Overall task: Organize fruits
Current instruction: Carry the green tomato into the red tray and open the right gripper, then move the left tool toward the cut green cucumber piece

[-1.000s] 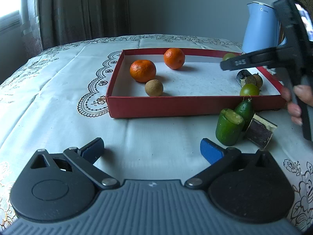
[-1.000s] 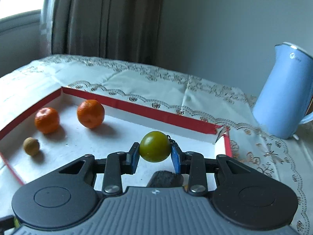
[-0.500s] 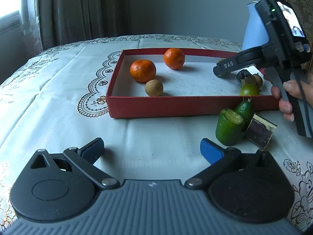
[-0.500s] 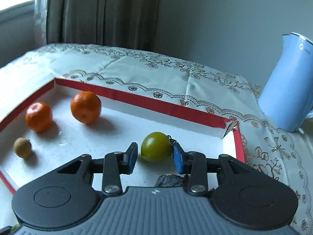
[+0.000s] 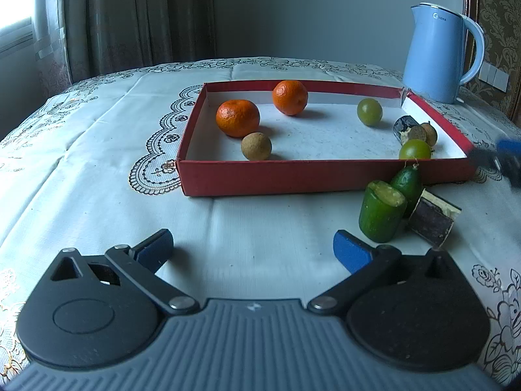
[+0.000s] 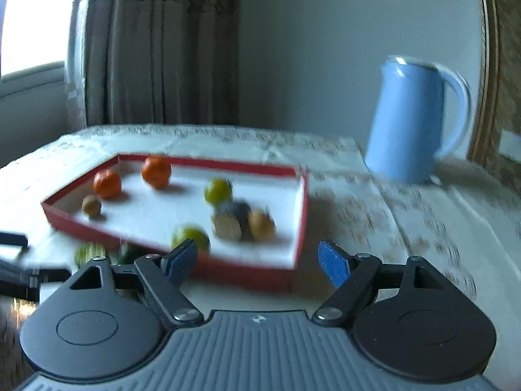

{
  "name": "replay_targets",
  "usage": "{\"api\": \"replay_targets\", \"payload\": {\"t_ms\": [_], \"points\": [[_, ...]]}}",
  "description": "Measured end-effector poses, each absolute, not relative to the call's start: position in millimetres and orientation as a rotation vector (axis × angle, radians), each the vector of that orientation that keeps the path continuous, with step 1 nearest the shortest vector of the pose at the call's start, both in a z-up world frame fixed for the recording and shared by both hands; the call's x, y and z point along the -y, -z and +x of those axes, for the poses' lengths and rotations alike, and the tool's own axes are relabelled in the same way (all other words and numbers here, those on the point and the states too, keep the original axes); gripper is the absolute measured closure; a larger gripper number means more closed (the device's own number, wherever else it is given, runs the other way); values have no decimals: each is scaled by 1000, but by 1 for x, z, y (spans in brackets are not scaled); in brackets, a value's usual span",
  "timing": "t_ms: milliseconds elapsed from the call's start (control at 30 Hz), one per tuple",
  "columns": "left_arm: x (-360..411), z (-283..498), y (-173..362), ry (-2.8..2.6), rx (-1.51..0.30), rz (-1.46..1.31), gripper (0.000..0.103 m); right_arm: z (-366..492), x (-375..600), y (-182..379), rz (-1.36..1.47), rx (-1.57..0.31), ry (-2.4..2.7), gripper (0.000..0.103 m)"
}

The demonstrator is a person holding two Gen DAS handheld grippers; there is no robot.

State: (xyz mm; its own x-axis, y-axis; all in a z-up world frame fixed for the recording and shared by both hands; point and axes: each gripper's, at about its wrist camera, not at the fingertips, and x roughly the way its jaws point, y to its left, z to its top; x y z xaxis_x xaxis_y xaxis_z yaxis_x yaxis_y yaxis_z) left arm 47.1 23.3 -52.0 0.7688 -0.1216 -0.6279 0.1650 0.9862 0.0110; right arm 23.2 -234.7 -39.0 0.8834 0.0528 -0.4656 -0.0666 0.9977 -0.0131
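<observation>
From the left wrist, the left gripper (image 5: 252, 247) stands apart and empty, the cut green piece (image 5: 381, 215) upright just off its right finger outside the red tray (image 5: 325, 176); from the right wrist, the right gripper (image 6: 259, 262), its jaws just opened with nothing between, sits nearer the tray's right corner, that piece (image 6: 89, 254) far left

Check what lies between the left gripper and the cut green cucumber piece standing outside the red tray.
Nothing: the left wrist view shows only bare white tablecloth between the open left gripper and the cut green cucumber piece.

Ahead of your left gripper's (image 5: 253, 247) open jaws sits the shallow red cardboard tray (image 5: 293, 176); the cut green cucumber stub (image 5: 381, 215) stands right of them.
</observation>
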Motion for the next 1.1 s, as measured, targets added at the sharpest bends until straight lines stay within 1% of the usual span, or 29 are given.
{"api": "replay_targets", "payload": {"t_ms": [200, 400, 467, 600, 667, 733, 1100], "points": [[-23, 47, 52, 156, -676, 67, 0, 19, 247, 56, 34, -551, -42, 21], [-23, 47, 52, 156, -676, 67, 0, 25, 241, 65, -5, -605, -24, 21], [-23, 47, 52, 156, -676, 67, 0, 30, 239, 68, -19, -641, -29, 12], [-23, 47, 52, 155, -676, 67, 0, 31, 237, 68, -29, -639, -14, 10], [-23, 47, 52, 156, -676, 67, 0, 32, 239, 69, -12, -652, -13, 4], [-23, 47, 52, 155, -676, 68, 0, 34, 244, 69, 22, -668, -18, 2], [-5, 40, 37, 150, -662, 83, 0, 31, 245, 69, 27, -665, -33, 1]]}}
